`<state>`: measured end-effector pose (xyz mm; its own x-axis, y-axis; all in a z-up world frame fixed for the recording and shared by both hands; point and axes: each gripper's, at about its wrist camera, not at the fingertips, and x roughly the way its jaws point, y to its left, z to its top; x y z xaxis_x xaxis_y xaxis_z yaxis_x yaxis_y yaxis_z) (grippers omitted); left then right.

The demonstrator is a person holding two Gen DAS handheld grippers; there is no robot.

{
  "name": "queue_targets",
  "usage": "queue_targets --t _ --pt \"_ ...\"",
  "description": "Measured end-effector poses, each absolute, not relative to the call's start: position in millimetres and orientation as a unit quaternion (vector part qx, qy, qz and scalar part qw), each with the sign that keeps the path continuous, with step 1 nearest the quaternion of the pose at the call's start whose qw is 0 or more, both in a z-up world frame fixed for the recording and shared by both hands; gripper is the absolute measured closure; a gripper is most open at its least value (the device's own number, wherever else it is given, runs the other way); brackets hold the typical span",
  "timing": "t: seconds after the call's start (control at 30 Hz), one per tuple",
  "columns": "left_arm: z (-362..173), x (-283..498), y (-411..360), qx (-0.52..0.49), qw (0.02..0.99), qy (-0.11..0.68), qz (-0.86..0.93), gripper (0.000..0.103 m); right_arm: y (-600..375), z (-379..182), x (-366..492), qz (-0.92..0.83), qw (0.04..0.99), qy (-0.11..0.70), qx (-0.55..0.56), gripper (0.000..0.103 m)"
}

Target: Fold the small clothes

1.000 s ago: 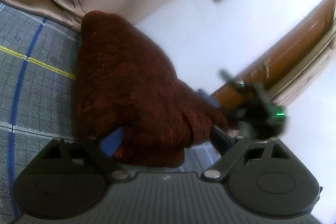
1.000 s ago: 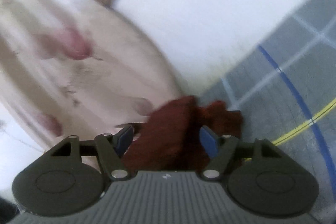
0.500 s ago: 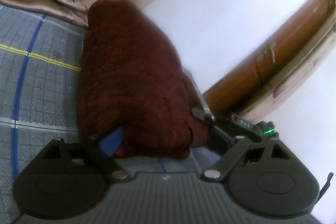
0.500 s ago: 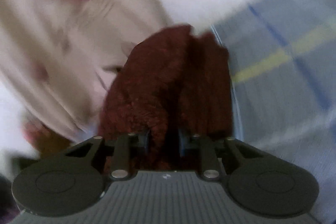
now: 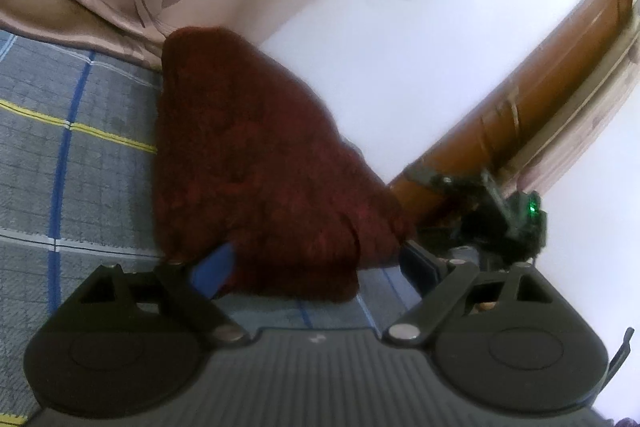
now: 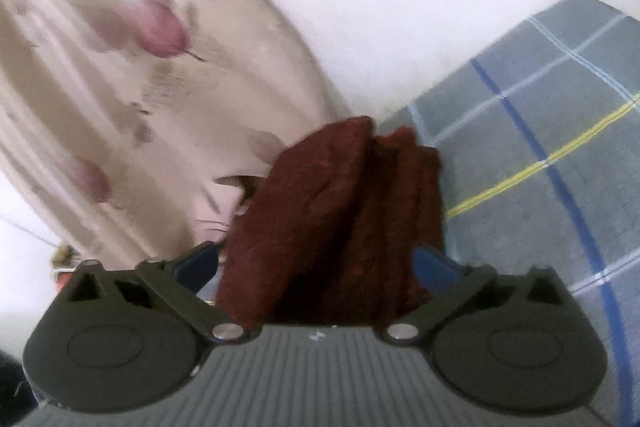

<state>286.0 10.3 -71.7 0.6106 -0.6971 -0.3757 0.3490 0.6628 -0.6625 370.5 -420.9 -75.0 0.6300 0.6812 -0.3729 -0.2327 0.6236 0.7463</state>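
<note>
Two layers of the maroon knit garment (image 6: 340, 227) now lie at the plaid bedspread's (image 5: 72, 163) edge, since the right gripper (image 6: 316, 267), clenched half a second ago, is released like the left gripper (image 5: 316, 263), fold likely set.

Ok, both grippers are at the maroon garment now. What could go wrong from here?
1. The right gripper stands wide open around the bunched maroon garment; closing may catch only some layers, so the fold slips.
2. The left gripper is also open, one blue pad against the cloth, so nothing pins it.
3. The garment lies near the edge of the plaid sheet; a tug could drag it off.
</note>
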Motion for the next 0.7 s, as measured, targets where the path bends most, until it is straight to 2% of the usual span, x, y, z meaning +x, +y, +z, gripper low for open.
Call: queue_targets --t 0.13,0.33,0.6,0.67,0.7 --pt "-74.0 286.3 13.3 -0.28 0.85 0.329 -0.301 0.012 -398.9 -85.7 391.8 0.27 0.821 0.377 0.332 0.0" --pt "-75.8 282.9 19.4 -0.288 0.846 0.333 -0.302 0.012 -369.9 -64.7 390.4 0.277 0.852 0.364 0.256 0.004" --pt "-78.4 282.9 20.8 -0.295 0.842 0.337 -0.302 0.012 -360.3 -79.3 410.2 0.269 0.829 0.41 0.268 0.005" --pt "-77.3 282.5 21.0 -0.295 0.842 0.336 -0.302 0.012 -362.1 -77.6 408.3 0.285 0.83 0.392 0.276 0.021" --pt "-75.8 282.0 21.3 -0.295 0.842 0.334 -0.303 0.012 -362.6 -74.2 405.2 0.293 0.831 0.384 0.277 0.053"
